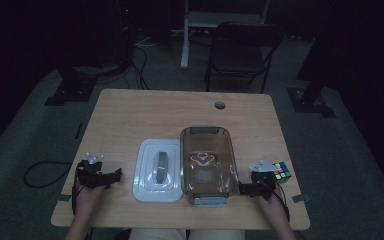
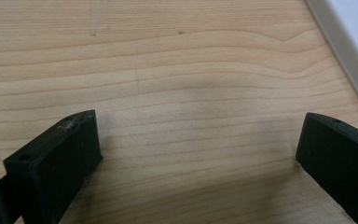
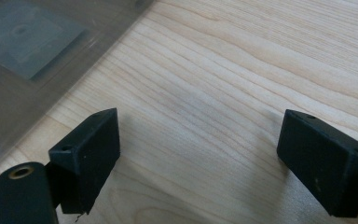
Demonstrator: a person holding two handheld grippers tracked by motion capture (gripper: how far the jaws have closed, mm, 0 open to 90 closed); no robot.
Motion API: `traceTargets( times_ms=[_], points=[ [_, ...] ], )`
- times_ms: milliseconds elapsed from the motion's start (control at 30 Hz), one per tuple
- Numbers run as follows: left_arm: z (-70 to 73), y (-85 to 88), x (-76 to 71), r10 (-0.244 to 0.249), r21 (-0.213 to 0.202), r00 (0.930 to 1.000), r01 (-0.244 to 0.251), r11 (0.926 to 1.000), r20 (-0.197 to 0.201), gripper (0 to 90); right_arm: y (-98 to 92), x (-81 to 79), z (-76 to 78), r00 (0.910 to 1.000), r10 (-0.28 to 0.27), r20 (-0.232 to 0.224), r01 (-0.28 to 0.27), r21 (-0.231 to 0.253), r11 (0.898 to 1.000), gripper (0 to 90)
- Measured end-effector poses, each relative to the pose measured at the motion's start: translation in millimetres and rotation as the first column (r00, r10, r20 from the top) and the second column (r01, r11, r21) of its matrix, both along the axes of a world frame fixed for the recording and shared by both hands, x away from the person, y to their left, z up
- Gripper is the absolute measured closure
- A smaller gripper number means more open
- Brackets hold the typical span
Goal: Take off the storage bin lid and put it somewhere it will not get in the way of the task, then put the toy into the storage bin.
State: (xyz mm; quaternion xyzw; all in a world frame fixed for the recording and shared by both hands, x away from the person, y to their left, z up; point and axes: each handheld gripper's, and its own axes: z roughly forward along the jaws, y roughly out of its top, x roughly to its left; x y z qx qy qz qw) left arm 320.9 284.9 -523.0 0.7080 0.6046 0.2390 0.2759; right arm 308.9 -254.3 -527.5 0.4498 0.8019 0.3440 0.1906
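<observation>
At the near edge of the wooden table [image 1: 130, 110], the person's two hands come in from below, each holding a gripper low over the wood. The left gripper [image 1: 114, 176] sits near the table's left side, pointing toward the white lid [image 1: 156, 170], and its jaws stand wide apart with nothing between them; in the left gripper view the left gripper [image 2: 196, 154] spans bare wood grain, with the white lid's edge [image 2: 349, 37] showing at the upper right corner. The right gripper [image 1: 243, 189] lies just beside the near right corner of the clear container [image 1: 207, 165], its jaws also spread wide and empty; in the right gripper view the right gripper [image 3: 198, 144] frames bare table, with the clear container's wall [image 3: 37, 60] at the upper left. The lid lies flat, handle up, touching or just beside the container's left side; I cannot tell which. Just behind the right hand sits a colourful puzzle cube [image 1: 281, 170], near the table's right edge. Farther on, the table top carries a small round cable hole [image 1: 220, 105], and beyond the table stands a dark chair [image 1: 240, 50] on the floor.
</observation>
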Motion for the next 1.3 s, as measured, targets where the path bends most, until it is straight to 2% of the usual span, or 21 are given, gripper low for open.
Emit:
traceTargets(
  times_ms=[267,500,967,1067,1200,1300],
  points=[
    [-0.7,-4.9,4.1,-0.033,0.006,0.9995,0.033,0.9994,0.005,0.6,0.2,-0.1,-0.1,1.0,-0.002,0.0,0.002,0.001,1.0,12.9],
    [-0.8,-5.8,3.6,-0.026,0.005,0.9996,0.026,0.9996,0.006,0.6,0.7,-0.3,-0.2,1.0,-0.005,0.0,0.005,0.001,1.0,12.7],
    [-0.7,-7.4,2.2,-0.02,0.009,0.9998,0.02,0.9998,0.006,0.6,5.0,-3.7,6.1,0.9983,0.014,-0.057,-0.016,-0.029,0.999,13.1],
    [-0.8,-8.1,1.8,-0.023,0.007,0.9997,0.023,0.9997,0.007,0.5,5.5,-6.3,9.6,0.9989,0.015,-0.045,-0.016,-0.015,1.0,13.1],
    [-0.8,-8.1,1.8,-0.023,0.007,0.9997,0.023,0.9997,0.007,0.5,3.2,-12.1,23.0,0.9996,0.001,0.027,-0.001,-0.007,1.0,13.1],
    [-0.8,-8.1,1.7,-0.024,0.007,0.9997,0.024,0.9997,0.007,0.5,-2.5,-16.7,33.8,0.9971,-0.001,0.077,-0.001,0.019,1.0,13.6]
  ],
)
